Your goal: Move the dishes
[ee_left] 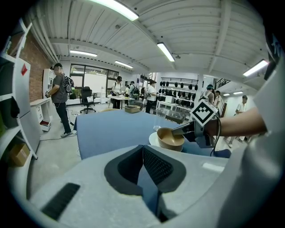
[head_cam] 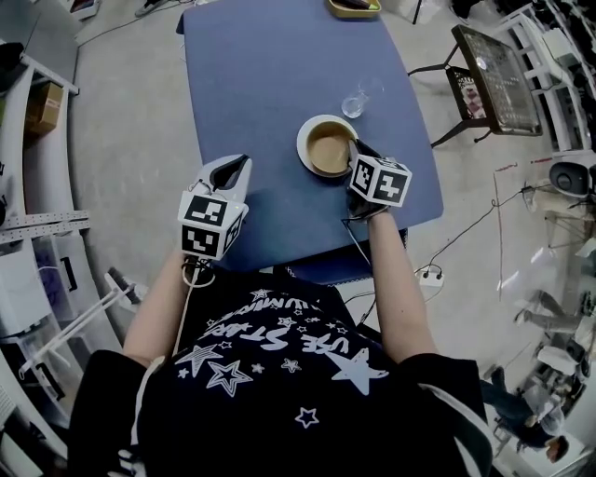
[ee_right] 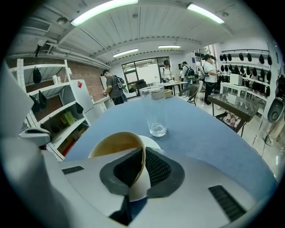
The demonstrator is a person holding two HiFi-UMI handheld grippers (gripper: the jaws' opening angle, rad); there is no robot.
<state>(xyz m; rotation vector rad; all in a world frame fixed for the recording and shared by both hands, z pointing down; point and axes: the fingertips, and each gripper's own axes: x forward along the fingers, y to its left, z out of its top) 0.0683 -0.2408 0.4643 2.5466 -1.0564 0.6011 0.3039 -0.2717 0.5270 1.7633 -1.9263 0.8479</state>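
A tan bowl (head_cam: 328,149) sits on a white plate (head_cam: 307,135) on the blue table (head_cam: 270,84). My right gripper (head_cam: 355,156) is shut on the bowl's near rim (ee_right: 141,169), one jaw inside and one outside. From the left gripper view the bowl (ee_left: 169,139) shows with the right gripper (ee_left: 181,130) pinching its right edge. My left gripper (head_cam: 235,168) hovers over the table's near left part, shut with nothing between its pads (ee_left: 149,167). A clear drinking glass (head_cam: 354,103) stands just beyond the plate, and it shows again as the glass (ee_right: 156,116).
A yellowish tray (head_cam: 354,8) lies at the table's far edge. A dark side table (head_cam: 494,70) stands to the right. White shelving (ee_right: 62,111) lines the left side. A power strip (head_cam: 430,276) and cables lie on the floor. Several people stand in the background.
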